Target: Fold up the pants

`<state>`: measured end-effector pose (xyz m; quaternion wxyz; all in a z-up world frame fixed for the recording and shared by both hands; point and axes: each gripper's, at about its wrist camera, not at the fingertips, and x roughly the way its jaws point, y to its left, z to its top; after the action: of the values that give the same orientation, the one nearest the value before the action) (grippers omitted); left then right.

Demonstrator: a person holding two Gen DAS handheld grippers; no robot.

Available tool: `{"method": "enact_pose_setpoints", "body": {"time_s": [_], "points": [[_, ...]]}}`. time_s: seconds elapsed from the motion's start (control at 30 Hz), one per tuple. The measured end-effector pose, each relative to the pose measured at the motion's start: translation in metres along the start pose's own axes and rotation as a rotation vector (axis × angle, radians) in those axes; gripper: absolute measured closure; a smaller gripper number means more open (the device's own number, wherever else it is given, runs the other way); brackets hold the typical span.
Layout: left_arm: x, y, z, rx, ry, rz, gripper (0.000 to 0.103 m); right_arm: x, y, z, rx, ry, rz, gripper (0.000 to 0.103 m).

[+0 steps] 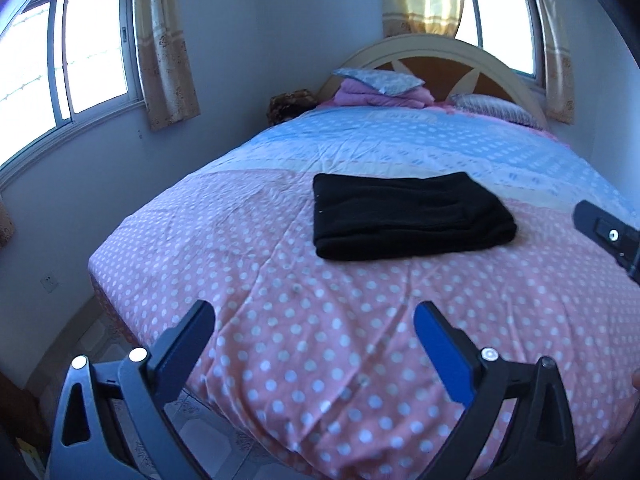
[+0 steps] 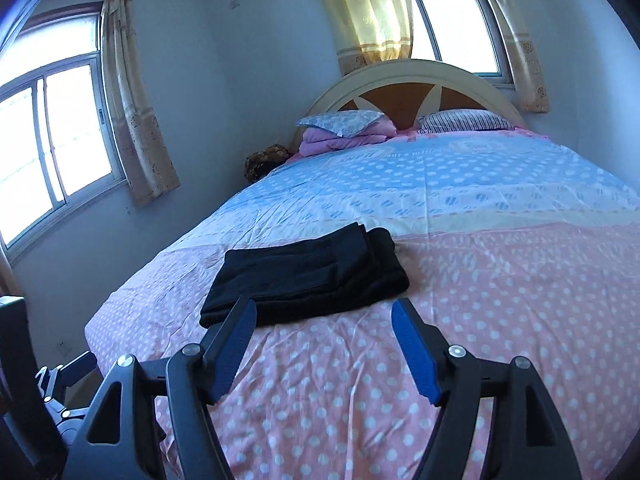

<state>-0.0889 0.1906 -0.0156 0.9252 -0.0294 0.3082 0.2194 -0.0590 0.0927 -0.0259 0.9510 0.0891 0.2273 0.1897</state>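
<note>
Black pants [image 1: 408, 216] folded into a rectangle, lying mid-bed on the polka-dot bedspread [image 1: 320, 360]. Left gripper [image 1: 316, 320] and right gripper [image 2: 324, 312] both spread wide, empty, hovering near the foot.

A: Where does the light come from?

B: Daylight, through the blown-out white side window [image 1: 80, 48] and a second window behind the translucent yellow curtain [image 2: 372, 12], which glows.

A: Colour and shadows?

B: Both views have a cool bluish cast. The folded black pants [image 2: 308, 276] are so dark that the folds barely show, with a soft shadow at their edge.

A: Sharpness?

B: The fisheye bends the walls and the arched cream headboard [image 1: 440, 52]; corners are vignetted black. The polka-dot pink bedsheet [image 1: 320, 360] smears slightly up close.
</note>
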Motion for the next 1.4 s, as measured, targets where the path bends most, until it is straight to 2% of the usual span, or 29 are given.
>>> {"method": "enact_pose_setpoints", "body": {"time_s": [0.1, 0.2, 0.57, 1.4], "points": [[-0.011, 0.002, -0.002, -0.007, -0.009, -0.050, 0.001, -0.013, 0.002, 0.000, -0.004, -0.022, -0.002, 0.031], [-0.021, 0.005, -0.002, -0.018, -0.034, -0.069, 0.001, -0.025, 0.008, 0.001, -0.008, -0.041, -0.004, 0.030], [-0.019, 0.010, -0.006, -0.043, -0.023, -0.070, 0.001, -0.037, 0.030, 0.005, -0.049, -0.072, 0.009, 0.029], [-0.019, -0.015, -0.002, 0.007, -0.025, -0.050, 0.001, -0.043, 0.007, 0.003, 0.003, -0.078, 0.013, 0.028]]}}
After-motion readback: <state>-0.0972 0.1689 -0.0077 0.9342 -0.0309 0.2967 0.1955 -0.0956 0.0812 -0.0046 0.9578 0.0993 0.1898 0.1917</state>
